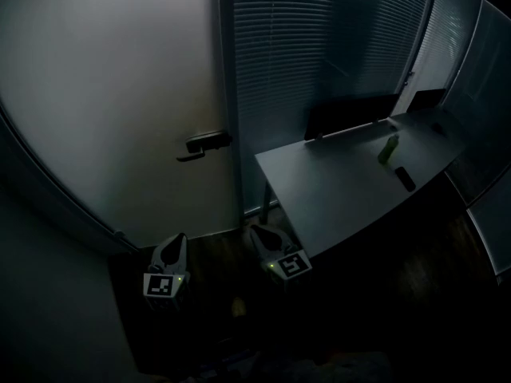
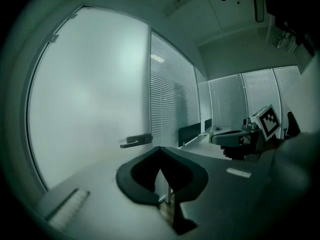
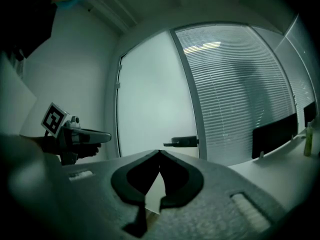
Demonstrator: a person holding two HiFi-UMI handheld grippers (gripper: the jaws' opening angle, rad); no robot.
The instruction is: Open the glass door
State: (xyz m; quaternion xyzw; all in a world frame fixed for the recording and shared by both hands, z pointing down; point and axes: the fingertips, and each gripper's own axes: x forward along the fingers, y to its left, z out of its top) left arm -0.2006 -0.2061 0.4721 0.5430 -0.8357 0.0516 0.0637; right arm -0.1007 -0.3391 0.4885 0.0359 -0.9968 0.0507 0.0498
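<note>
While both grippers hang low in front of the door, I read each one as clenched on nothing. In the left gripper view, the left gripper has its fingers meeting at the tips, and only a thin sliver of background shows below the point where they touch. Nothing sits between them. The right gripper looks the same in its own view, with its fingers pressed tip to tip and empty.

From the head view I see the two side by side over the dark floor. Both aim towards the door, are well apart from it and touch nothing. The door looks closed; it is a pale frosted pane just left of a panel of blinds. Its handle is a dark lever near the door's right edge, lying level, ahead of both grippers and untouched.

To the right stands a bench with a green bottle on it, and its near corner shows next to the right gripper in the head view
</note>
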